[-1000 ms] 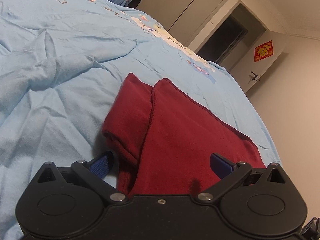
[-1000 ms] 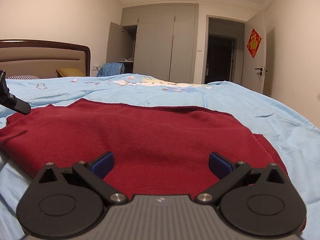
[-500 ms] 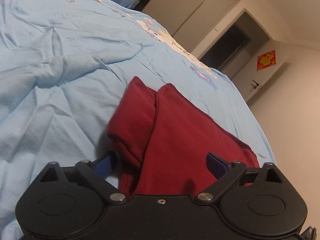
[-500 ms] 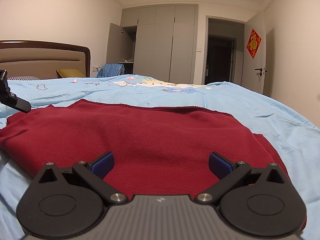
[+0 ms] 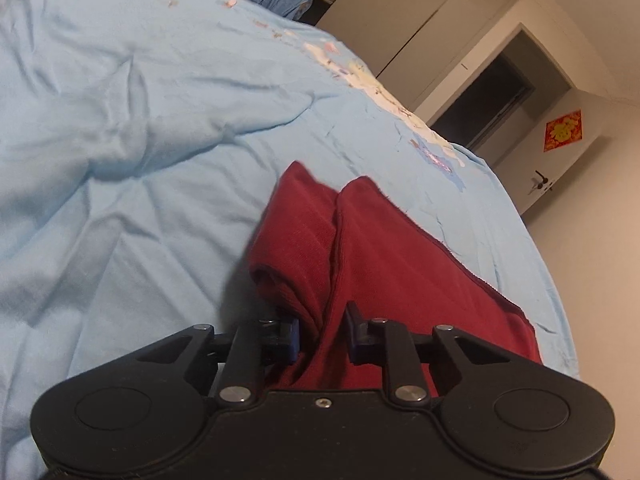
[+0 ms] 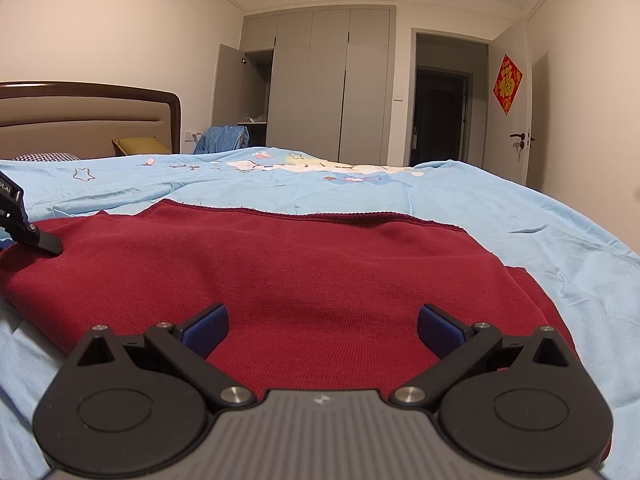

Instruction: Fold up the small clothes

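left gripper closed onto red garment edge | right gripper wide

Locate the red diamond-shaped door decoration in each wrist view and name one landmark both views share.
Left wrist view: the red decoration sits at the far right, on the tilted white door.
Right wrist view: the red decoration hangs upper right, on the open door.
Shared landmark: the dark red garment on the light blue bedspread.
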{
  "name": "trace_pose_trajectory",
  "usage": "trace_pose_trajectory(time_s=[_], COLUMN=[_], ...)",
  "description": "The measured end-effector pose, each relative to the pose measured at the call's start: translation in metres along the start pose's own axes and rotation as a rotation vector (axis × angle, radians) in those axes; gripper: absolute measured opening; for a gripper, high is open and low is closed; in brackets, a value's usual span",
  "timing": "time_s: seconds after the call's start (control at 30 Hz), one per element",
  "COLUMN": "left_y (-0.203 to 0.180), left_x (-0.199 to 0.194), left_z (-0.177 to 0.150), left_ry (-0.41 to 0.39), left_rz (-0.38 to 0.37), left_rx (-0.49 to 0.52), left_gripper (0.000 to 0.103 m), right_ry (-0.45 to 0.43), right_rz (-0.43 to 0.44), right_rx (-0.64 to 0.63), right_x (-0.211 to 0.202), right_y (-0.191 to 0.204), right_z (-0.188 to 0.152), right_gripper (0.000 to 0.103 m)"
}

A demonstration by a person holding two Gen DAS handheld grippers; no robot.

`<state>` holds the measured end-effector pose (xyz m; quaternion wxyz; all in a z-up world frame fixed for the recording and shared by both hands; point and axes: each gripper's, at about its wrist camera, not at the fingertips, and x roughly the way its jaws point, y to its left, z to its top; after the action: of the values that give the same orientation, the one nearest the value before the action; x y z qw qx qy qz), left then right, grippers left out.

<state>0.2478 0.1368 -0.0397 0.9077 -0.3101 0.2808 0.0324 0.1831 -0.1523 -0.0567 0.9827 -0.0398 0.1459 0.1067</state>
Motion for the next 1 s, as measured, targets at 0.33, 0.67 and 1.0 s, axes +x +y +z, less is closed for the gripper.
trace_pose_trajectory(time_s=[0.33, 0.67, 1.0], left_y=[-0.093, -0.225, -0.246], left_x=[-0.015, 0.001, 0.026], left_z=[0.025, -0.037, -0.125], left_ry=[-0.1, -0.063, 0.092], left_rz=[-0.07, -0.306, -0.38], left_rx=[0.3, 0.693, 0.901], left_gripper=[0.018, 0.017, 0.024], right_ry=[-0.022, -0.066, -0.029], right_rz=[-0.035, -0.287, -0.374], right_rx=[0.03, 0.169, 0.27], right_x=[-0.035, -0.097, -0.12], right_y=[-0.015, -0.091, -0.139], right_z=[0.02, 0.025, 0.006], right_gripper=[0.103, 0.103, 0.103])
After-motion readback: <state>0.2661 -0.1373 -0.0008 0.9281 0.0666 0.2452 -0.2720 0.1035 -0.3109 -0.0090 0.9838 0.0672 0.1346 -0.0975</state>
